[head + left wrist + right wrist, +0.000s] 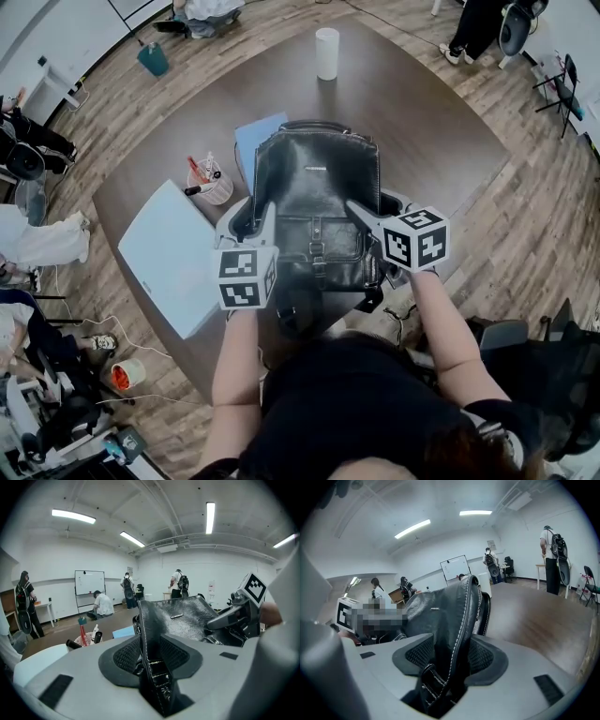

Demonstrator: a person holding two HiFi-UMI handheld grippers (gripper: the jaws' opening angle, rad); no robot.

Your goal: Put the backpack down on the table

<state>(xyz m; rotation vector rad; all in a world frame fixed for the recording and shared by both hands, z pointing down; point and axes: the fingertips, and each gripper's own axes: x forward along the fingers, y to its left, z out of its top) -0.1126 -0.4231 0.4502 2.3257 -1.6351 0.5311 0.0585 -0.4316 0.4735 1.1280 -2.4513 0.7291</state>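
A black leather backpack lies flat on the brown table, its handle toward the far side. My left gripper straddles its left edge and my right gripper straddles its right edge. In the left gripper view the stitched leather edge runs between the pads of the left gripper with a dark gap beside it; the jaws stand open. In the right gripper view the bag's edge likewise passes loosely through the right gripper, which is open too.
A white cylinder stands at the table's far side. Left of the bag are a cup of pens, a blue sheet and a white flat case. People stand and sit around the room; chairs are at the right.
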